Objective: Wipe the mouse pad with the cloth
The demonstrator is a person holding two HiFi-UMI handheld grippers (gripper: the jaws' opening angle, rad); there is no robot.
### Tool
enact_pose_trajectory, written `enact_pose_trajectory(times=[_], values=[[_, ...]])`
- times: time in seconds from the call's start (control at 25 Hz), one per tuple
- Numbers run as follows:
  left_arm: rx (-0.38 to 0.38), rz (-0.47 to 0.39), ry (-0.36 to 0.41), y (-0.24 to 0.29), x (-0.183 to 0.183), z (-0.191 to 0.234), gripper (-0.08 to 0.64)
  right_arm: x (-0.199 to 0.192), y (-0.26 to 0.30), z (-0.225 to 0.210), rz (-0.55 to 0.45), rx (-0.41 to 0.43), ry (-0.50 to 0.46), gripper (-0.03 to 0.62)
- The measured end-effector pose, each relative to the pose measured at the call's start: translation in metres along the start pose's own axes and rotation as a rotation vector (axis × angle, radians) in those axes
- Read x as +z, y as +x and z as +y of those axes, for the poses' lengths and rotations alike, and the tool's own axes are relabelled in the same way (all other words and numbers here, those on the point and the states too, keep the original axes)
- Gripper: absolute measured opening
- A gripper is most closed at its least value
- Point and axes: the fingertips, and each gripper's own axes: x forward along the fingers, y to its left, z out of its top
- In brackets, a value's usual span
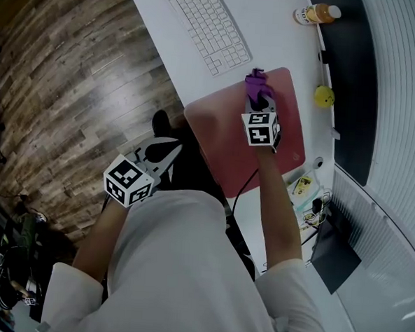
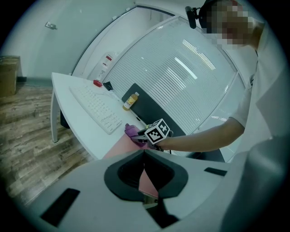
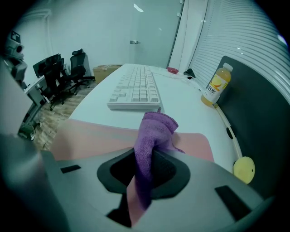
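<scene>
Two grippers: my right gripper [image 1: 256,100] is clamped on the purple cloth [image 1: 255,79] at the far edge of the pink mouse pad [image 1: 220,138]. My left gripper [image 1: 164,156] is closed, empty and off the counter [image 1: 286,33]. Risk: the cloth appears thinly pinched, so drag could pull it free.

Just beyond mouse pad [image 1: 219,143], keyboard [image 1: 205,25]
</scene>
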Motion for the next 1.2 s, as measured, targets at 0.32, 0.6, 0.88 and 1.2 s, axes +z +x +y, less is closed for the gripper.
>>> enact_pose_trajectory(times=[0.32,0.6,0.88,1.2], values=[[0.008,-0.019,-0.004,-0.022,-0.003,0.007,0.018,0.004,-0.004,0.045,0.005,0.035,0.023,0.086],[0.008,-0.033,-0.009,-0.046,-0.005,0.014,0.018,0.012,-0.009,0.094,0.018,0.09,0.004,0.086],[0.01,-0.045,0.004,-0.057,-0.01,0.016,0.018,0.008,-0.014,0.125,0.012,0.149,0.01,0.086],[-0.005,-0.031,0.028,-0.078,-0.023,0.021,0.018,0.01,-0.022,0.166,0.005,0.204,0.071,0.086]])
